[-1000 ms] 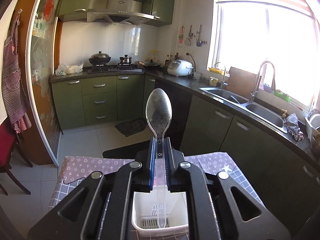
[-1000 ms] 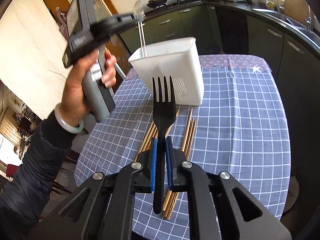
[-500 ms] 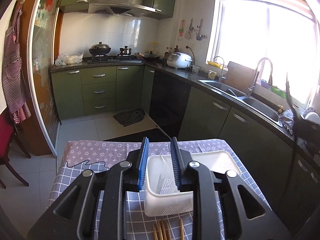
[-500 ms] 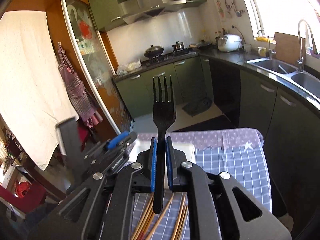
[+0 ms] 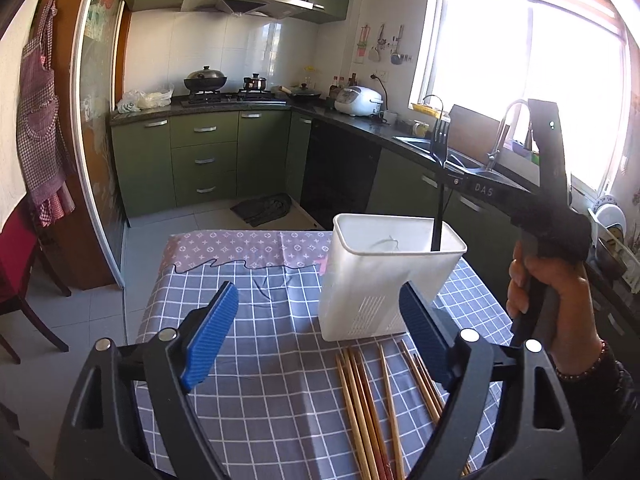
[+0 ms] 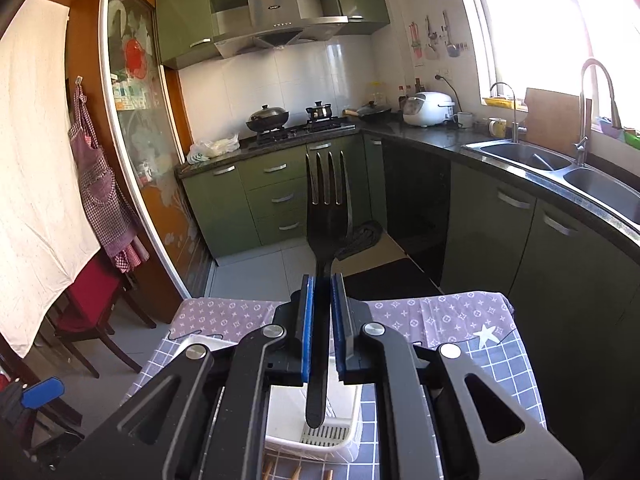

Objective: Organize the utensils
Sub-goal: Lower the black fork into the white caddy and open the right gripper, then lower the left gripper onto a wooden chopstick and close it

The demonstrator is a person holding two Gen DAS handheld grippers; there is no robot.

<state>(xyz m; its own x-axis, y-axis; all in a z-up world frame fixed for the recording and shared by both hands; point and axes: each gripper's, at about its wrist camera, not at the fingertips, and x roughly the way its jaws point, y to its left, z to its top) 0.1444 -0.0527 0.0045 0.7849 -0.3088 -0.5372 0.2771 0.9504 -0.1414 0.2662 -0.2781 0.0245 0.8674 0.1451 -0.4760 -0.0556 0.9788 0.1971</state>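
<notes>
A white plastic utensil holder (image 5: 384, 280) stands on the checked tablecloth (image 5: 256, 360). My left gripper (image 5: 316, 336) is open and empty, low over the cloth, in front and left of the holder. My right gripper (image 6: 322, 332) is shut on a black plastic fork (image 6: 325, 216), tines up, with the handle end down inside the holder (image 6: 320, 436). In the left wrist view the fork (image 5: 439, 148) stands upright over the holder's right end, held by the right gripper (image 5: 444, 178). Several wooden chopsticks (image 5: 372, 408) lie on the cloth in front of the holder.
The table's far end has a purple patterned cloth (image 5: 248, 246). A red chair (image 6: 92, 304) stands left of the table. Green kitchen cabinets (image 5: 208, 160), a stove and a sink (image 6: 560, 168) lie beyond.
My left gripper let go of the clear spoon, opened wide and drew back from the holder. My right gripper carried the fork over the holder and lowered its handle in.
</notes>
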